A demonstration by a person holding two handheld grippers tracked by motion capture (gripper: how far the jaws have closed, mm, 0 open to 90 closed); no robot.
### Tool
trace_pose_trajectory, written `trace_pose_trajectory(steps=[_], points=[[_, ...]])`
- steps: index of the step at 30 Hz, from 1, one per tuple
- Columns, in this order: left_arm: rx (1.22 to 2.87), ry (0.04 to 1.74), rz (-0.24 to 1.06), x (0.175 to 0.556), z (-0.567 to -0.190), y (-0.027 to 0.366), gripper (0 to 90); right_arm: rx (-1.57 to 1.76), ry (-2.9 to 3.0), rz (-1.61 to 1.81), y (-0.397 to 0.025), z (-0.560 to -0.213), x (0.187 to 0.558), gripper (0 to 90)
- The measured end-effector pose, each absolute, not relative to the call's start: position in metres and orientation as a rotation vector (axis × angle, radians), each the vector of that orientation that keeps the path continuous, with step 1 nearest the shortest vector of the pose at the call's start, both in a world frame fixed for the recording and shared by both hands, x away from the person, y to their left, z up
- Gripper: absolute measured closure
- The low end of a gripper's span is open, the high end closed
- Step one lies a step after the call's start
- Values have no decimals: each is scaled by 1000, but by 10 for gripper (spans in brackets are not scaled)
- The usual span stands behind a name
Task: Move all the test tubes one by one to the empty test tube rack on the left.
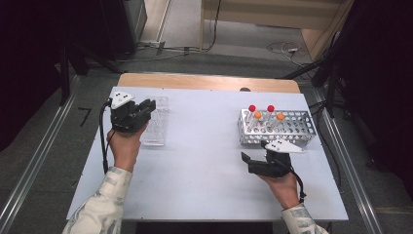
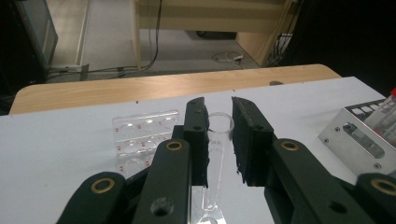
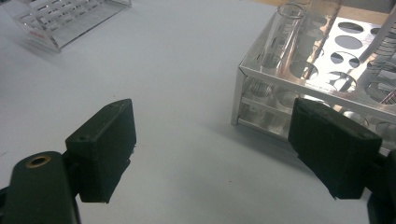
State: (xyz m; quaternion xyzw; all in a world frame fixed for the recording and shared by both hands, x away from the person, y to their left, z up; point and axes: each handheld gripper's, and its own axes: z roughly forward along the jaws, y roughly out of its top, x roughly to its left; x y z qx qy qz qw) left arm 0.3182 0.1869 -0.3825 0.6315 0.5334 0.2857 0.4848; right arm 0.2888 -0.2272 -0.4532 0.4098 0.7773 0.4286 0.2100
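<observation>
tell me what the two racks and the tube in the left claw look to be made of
The see-through rack looks like clear acrylic: glossy, table visible through it. The silver perforated rack looks like sheet metal, likely aluminium: bright, reflective, with punched holes. The clear tube between the left claw's jaws is transparent glass or plastic; which one isn't clear.

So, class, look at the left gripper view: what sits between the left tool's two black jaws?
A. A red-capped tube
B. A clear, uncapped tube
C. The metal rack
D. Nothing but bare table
B: in the left gripper view the left tool has a clear tube with an open rim between its jaws, beside the clear plastic rack.
</observation>
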Motion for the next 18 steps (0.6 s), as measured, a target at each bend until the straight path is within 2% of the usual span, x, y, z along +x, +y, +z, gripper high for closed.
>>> trace_pose_trajectory(steps=[18], points=[[1638,1302,795,325,-410,170,764,1135,2164,1189,-228,-454,289,136]])
